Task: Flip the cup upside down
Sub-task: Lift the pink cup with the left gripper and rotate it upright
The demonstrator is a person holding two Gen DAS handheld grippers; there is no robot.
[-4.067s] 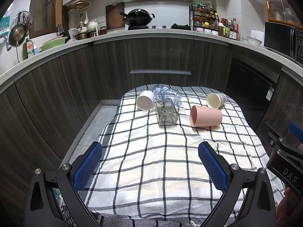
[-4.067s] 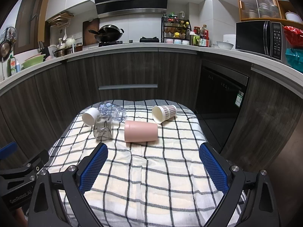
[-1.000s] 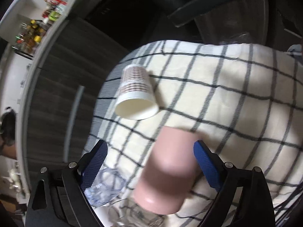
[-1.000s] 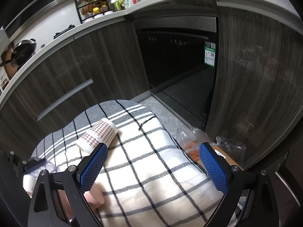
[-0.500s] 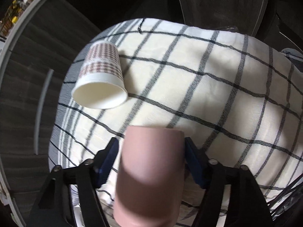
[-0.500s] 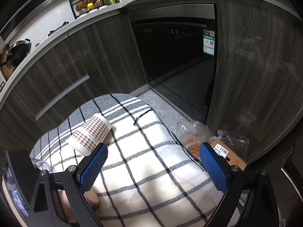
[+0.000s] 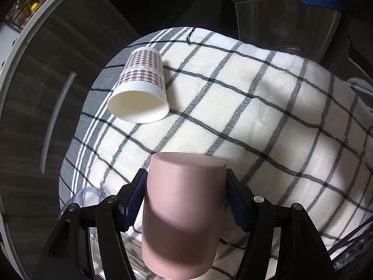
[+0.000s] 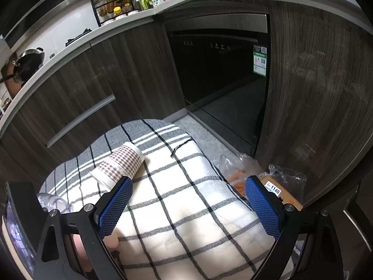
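My left gripper (image 7: pixel 185 184) is shut on the pink cup (image 7: pixel 184 214). The blue pads press both of its sides, and its closed base faces away from the camera over the checked cloth (image 7: pixel 256 121). A patterned paper cup (image 7: pixel 141 93) lies on its side on the cloth beyond, its mouth toward the camera. In the right wrist view the paper cup (image 8: pixel 119 165) lies at the far left of the cloth (image 8: pixel 186 221). My right gripper (image 8: pixel 187 210) is open and empty above the cloth. A sliver of the pink cup (image 8: pixel 110 241) shows behind its left finger.
A clear glass (image 7: pixel 80 198) lies at the cloth's left edge behind my left finger, and it also shows in the right wrist view (image 8: pixel 52 201). Dark wood cabinets (image 8: pixel 105 74) and a dishwasher (image 8: pixel 221 70) ring the table. Plastic bags and a box (image 8: pixel 275 186) lie on the floor at right.
My left gripper closed its pads on the pink cup and tilted it up off the cloth. My right gripper stayed open and shifted slightly.
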